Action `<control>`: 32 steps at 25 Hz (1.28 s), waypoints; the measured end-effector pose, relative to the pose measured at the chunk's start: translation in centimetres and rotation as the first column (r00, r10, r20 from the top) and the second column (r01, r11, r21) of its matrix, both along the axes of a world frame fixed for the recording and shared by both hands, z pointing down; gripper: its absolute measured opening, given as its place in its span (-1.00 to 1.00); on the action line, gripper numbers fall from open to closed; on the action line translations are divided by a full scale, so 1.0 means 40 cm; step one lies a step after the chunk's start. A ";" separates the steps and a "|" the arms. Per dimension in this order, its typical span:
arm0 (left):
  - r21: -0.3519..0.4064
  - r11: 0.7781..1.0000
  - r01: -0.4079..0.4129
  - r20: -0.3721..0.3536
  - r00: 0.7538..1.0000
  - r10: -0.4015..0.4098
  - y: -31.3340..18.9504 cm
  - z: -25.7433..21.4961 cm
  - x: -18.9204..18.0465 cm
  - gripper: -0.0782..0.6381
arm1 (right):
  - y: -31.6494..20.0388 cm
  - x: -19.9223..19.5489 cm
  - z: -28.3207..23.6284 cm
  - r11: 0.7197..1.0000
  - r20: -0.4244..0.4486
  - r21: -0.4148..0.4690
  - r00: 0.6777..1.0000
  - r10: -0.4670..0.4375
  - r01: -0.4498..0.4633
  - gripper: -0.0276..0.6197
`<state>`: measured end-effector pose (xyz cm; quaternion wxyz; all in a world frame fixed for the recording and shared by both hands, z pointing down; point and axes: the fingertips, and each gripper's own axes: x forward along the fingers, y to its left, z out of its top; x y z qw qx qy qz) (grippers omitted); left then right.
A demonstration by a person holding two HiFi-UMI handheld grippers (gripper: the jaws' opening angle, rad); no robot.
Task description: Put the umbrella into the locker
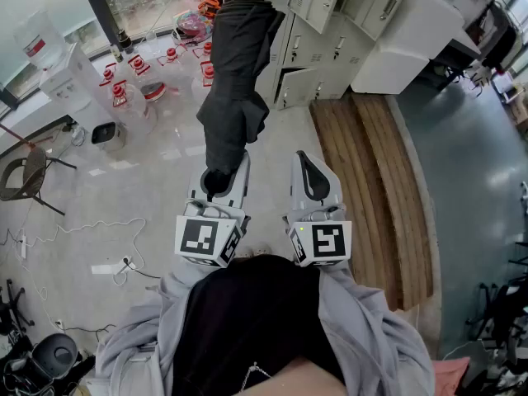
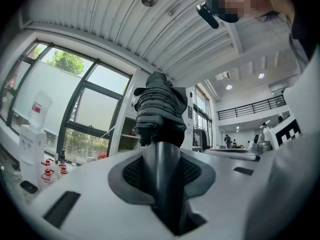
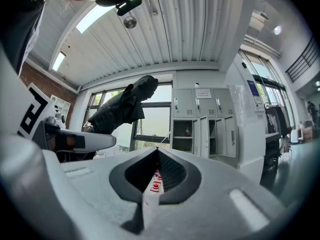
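A folded black umbrella point(image 1: 235, 81) sticks out level ahead of me toward the grey lockers point(image 1: 330, 15). My left gripper point(image 1: 221, 167) is shut on its dark handle end. In the left gripper view the handle point(image 2: 162, 169) fills the gap between the jaws and the bunched canopy point(image 2: 160, 106) rises beyond them. My right gripper point(image 1: 312, 170) is beside it on the right, shut with nothing in it point(image 3: 157, 159). One lower locker door point(image 1: 294, 87) hangs open. The right gripper view shows the umbrella point(image 3: 125, 106) at left and an open locker compartment point(image 3: 186, 129) straight ahead.
Several red-capped water bottles point(image 1: 124, 85) and a water dispenser point(image 1: 62, 73) stand at the left by the window. A chair point(image 1: 29, 176) and floor cables point(image 1: 107, 266) lie further left. A wooden platform point(image 1: 371, 163) runs along the right, with a white counter point(image 1: 412, 35) behind it.
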<state>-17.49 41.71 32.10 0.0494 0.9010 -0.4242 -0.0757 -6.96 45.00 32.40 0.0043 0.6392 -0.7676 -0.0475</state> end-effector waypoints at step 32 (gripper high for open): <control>-0.023 0.999 0.026 -0.008 1.000 -0.026 -0.261 0.046 0.152 -0.49 | -0.268 0.157 0.065 0.997 0.053 -0.023 0.996 -0.077 0.078 -0.91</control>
